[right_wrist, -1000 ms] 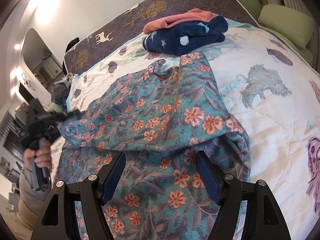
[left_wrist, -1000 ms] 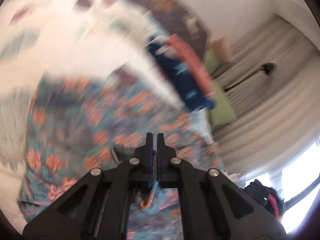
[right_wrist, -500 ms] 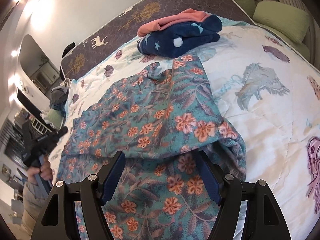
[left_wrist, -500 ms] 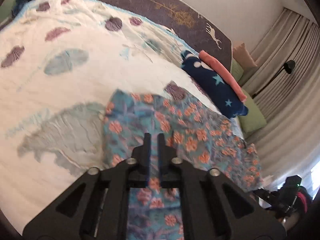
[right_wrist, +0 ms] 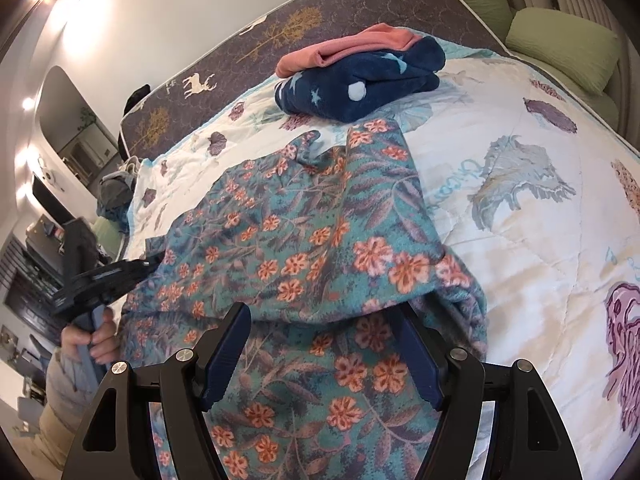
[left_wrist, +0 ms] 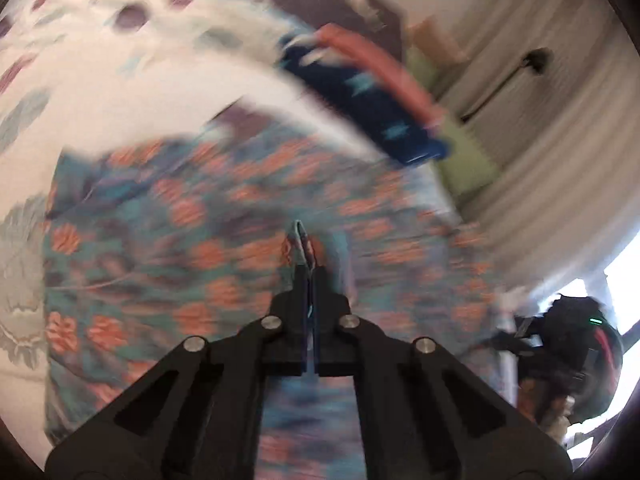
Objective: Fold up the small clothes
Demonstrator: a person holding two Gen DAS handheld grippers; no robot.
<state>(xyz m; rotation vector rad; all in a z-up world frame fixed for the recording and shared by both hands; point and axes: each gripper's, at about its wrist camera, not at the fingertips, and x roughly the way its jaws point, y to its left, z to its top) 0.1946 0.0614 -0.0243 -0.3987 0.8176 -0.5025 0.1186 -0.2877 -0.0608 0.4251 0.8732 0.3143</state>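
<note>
A teal garment with orange flowers (right_wrist: 304, 240) lies spread and partly doubled over on the white printed quilt (right_wrist: 520, 208). My left gripper (left_wrist: 310, 276) is shut on a pinched fold of the floral garment (left_wrist: 208, 240); that view is motion-blurred. It also shows in the right wrist view (right_wrist: 152, 260) at the garment's left edge, held by a hand. My right gripper (right_wrist: 326, 344) is open and empty, its fingers just above the garment's near part.
A folded navy star blanket (right_wrist: 360, 84) with a folded pink garment (right_wrist: 352, 48) on top lies at the far side of the bed. Green cushions (right_wrist: 564, 44) and curtains are to the right. A dark deer-print bed edge (right_wrist: 280, 32) runs behind.
My left gripper has swung while holding the garment's fold, and its view has blurred again. The garment's left edge has shifted. My right gripper stays open in place.
</note>
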